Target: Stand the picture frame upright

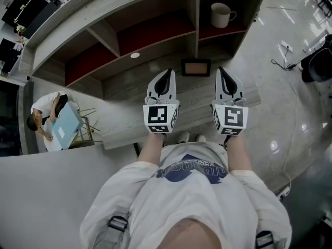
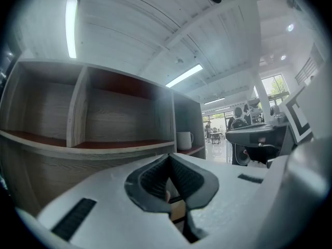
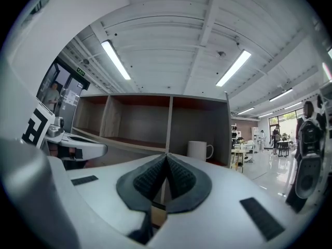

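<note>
The picture frame (image 1: 196, 67), dark-edged with a tan picture, lies face up on the wooden counter (image 1: 129, 123) under the shelf unit. Both grippers point level toward it, side by side. In the head view my left gripper (image 1: 167, 72) has its tips just left of the frame, and my right gripper (image 1: 221, 70) has its tips just right of it. Neither touches the frame. Both are shut with nothing between the jaws. In the left gripper view the left gripper (image 2: 168, 157) has pads pressed together. The right gripper (image 3: 166, 156) looks the same in its own view.
A wooden shelf unit (image 1: 119, 40) with red-lined compartments stands behind the counter. A white mug (image 1: 222, 14) sits in its right compartment. A seated person (image 1: 46, 115) is at the far left. Cables (image 1: 285, 61) lie on the shiny floor to the right.
</note>
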